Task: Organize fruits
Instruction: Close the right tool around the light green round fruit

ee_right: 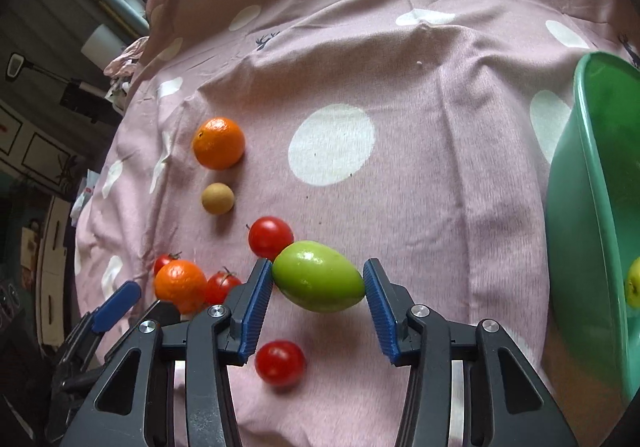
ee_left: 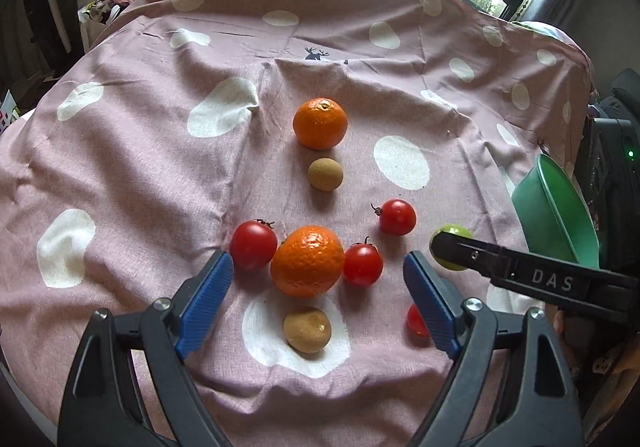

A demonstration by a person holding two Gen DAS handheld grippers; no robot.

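Observation:
My right gripper [ee_right: 318, 283] is shut on a green oval fruit [ee_right: 318, 275] and holds it above the pink spotted cloth; the fruit also shows in the left wrist view [ee_left: 451, 247]. My left gripper [ee_left: 318, 267] is open and empty, its blue pads either side of an orange [ee_left: 307, 261] and two red tomatoes [ee_left: 253, 245] [ee_left: 362, 263]. A brown longan [ee_left: 307, 329] lies between the fingers. Farther off are another orange [ee_left: 320, 123], a longan [ee_left: 325, 174] and a tomato [ee_left: 397, 217]. One tomato [ee_right: 280, 363] lies under the right gripper.
A green plastic bowl [ee_right: 580, 207] stands at the right, tilted, with a yellow-green fruit [ee_right: 633, 283] inside; it also shows in the left wrist view [ee_left: 556, 207]. The cloth [ee_left: 140, 167] covers a raised surface with a padded back. Windows lie behind.

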